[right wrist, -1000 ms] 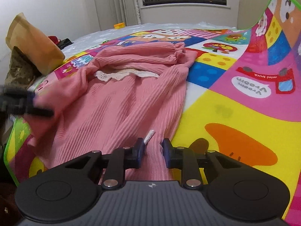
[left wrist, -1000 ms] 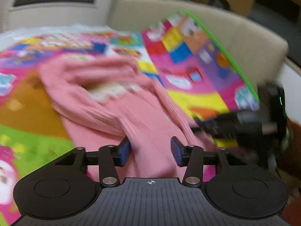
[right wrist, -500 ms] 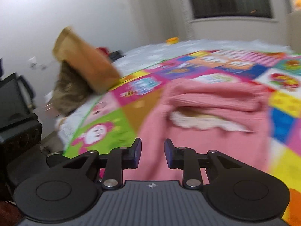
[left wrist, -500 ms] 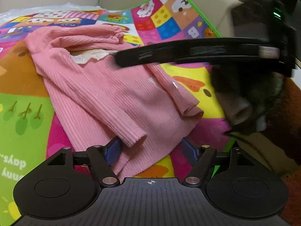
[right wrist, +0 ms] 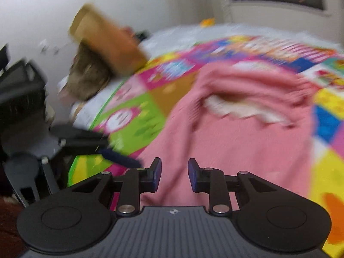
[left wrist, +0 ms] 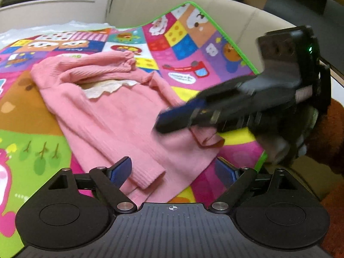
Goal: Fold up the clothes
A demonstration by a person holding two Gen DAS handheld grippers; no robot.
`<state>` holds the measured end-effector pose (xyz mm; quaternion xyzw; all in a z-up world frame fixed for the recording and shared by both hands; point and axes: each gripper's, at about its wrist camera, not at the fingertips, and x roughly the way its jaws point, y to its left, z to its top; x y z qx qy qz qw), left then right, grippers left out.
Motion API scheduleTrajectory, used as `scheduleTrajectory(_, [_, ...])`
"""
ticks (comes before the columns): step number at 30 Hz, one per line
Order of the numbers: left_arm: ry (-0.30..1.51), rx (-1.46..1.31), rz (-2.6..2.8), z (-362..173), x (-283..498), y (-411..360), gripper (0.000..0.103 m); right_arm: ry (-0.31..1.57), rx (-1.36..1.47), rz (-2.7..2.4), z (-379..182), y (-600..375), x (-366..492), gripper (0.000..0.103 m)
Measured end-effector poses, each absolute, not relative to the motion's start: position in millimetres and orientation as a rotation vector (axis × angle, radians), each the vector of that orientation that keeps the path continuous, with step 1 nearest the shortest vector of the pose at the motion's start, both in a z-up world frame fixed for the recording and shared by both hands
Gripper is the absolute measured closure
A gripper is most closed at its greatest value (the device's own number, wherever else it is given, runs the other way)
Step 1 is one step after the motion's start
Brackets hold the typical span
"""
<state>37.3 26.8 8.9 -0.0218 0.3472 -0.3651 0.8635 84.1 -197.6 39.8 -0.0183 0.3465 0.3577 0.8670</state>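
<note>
Lying on the play mat (left wrist: 32,116), pink sweater (left wrist: 120,116); both claws gape, empty.

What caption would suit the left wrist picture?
Open left gripper over a pink sweater on a colourful play mat.

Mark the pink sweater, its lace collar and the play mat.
pink sweater (left wrist: 120,124): left wrist view, ribbed body.
lace collar (left wrist: 105,89): left wrist view, scalloped edge.
play mat (left wrist: 32,142): left wrist view, green panel.

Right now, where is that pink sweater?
The pink sweater lies spread on the colourful play mat, straight ahead of both grippers; in the left wrist view its hem sits between the open left gripper.
</note>
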Motion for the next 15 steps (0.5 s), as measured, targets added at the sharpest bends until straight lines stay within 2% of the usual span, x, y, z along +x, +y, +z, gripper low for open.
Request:
scheduleTrajectory(7, [0.724,-0.037,-0.783,9,40,19,0.014,0.678,-0.02,0.429,27,-259,86,0.076])
scheduleTrajectory(10, [0.722,-0.035,-0.783,10,42,18,0.013,0.742,-0.066,0.449,-1,-251,79,0.076])
scheduleTrajectory(12, [0.709,-0.041,-0.775,14,46,22,0.013,0.765,-0.114,0.484,-15,-236,71,0.071])
scheduleTrajectory(15, [0.683,-0.068,-0.749,23,57,33,0.011,0.741,-0.182,0.502,-14,-222,65,0.071])
